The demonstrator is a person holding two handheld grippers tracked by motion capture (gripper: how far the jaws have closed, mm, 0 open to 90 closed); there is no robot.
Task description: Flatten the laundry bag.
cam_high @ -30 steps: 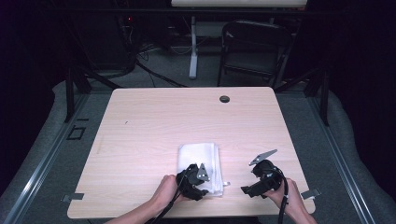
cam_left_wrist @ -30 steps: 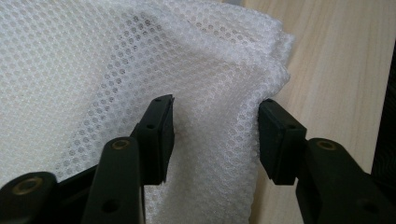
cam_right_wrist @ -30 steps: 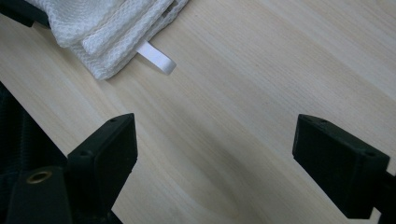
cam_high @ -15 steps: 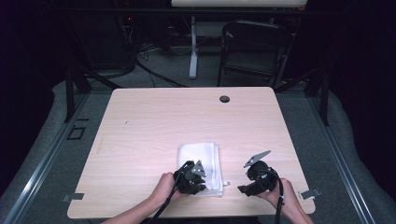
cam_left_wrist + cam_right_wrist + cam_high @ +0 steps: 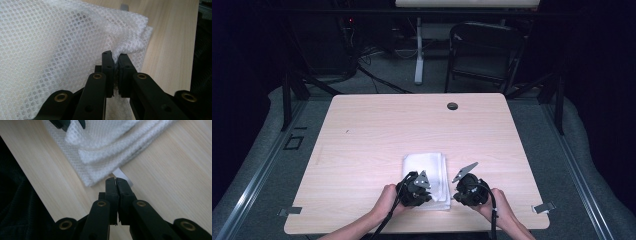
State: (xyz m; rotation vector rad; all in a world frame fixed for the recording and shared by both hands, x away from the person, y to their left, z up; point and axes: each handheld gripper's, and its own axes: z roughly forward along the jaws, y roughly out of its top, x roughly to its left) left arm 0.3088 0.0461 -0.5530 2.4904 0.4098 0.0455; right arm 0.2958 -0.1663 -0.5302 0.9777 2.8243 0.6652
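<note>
My left gripper [image 5: 115, 58] just closed, pinching white mesh cloth [image 5: 57, 42] corner. My right gripper [image 5: 116, 181] just closed on cloth's small tag [image 5: 119, 173], low over worktop [image 5: 377, 125].

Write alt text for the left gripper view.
The left gripper has its black fingers shut on a bunched fold of a white mesh cloth, which lies on a light wooden table.

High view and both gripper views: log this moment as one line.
left tongs: shut on folded white mesh cloth | right tongs: shut on cloth's white tag | table: cloth at near edge
</note>
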